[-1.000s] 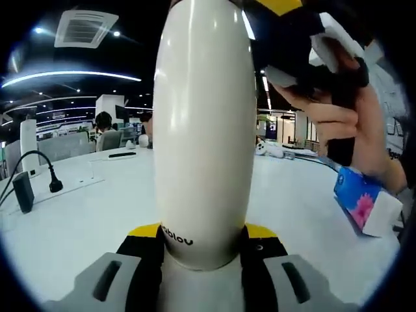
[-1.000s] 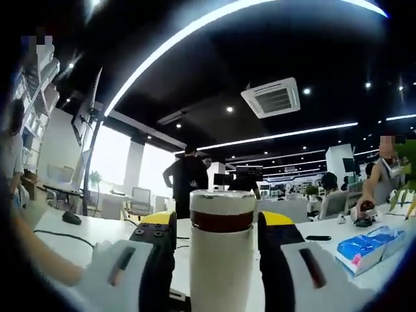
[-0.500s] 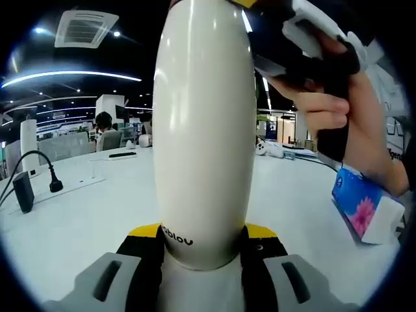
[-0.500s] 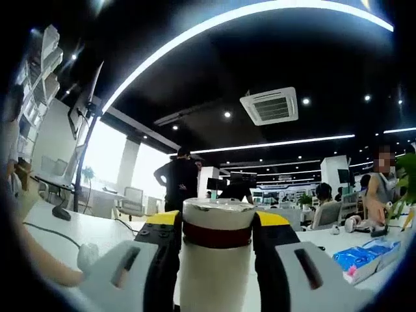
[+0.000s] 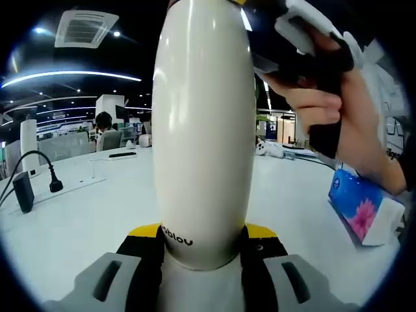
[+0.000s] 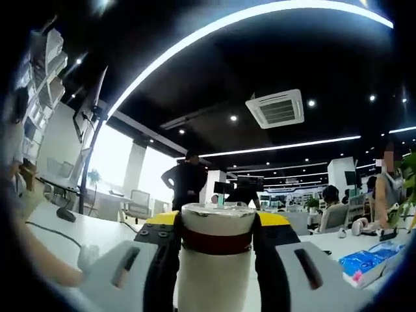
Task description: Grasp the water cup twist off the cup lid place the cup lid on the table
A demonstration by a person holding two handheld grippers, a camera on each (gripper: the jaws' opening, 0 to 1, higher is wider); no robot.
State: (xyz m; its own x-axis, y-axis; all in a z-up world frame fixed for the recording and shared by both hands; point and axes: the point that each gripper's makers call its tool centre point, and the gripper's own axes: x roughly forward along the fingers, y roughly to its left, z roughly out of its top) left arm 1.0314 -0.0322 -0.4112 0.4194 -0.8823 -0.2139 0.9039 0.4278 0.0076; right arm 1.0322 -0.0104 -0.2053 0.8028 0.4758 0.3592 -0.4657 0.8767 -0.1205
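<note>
A tall cream-white water cup (image 5: 205, 130) stands upright between the jaws of my left gripper (image 5: 203, 237), which is shut on its lower body. My right gripper (image 5: 286, 26), held by a hand (image 5: 338, 123), reaches over the cup's top from the upper right. In the right gripper view the white cup lid (image 6: 216, 218) sits above a dark red band (image 6: 216, 244), and my right gripper (image 6: 216, 224) is shut on the lid with a yellow-tipped jaw on each side. I cannot tell whether the lid has come loose from the cup.
A white table (image 5: 84, 214) spreads around the cup. A blue tissue pack (image 5: 361, 211) lies to the right, also seen as the tissue pack (image 6: 367, 263). A black plug and cable (image 5: 26, 188) lie far left. People stand and sit in the office behind.
The hand with the right gripper has turned and shifted over the cup's top. In the right gripper view the lid sits a little lower and larger. The left gripper's hold is unchanged.
</note>
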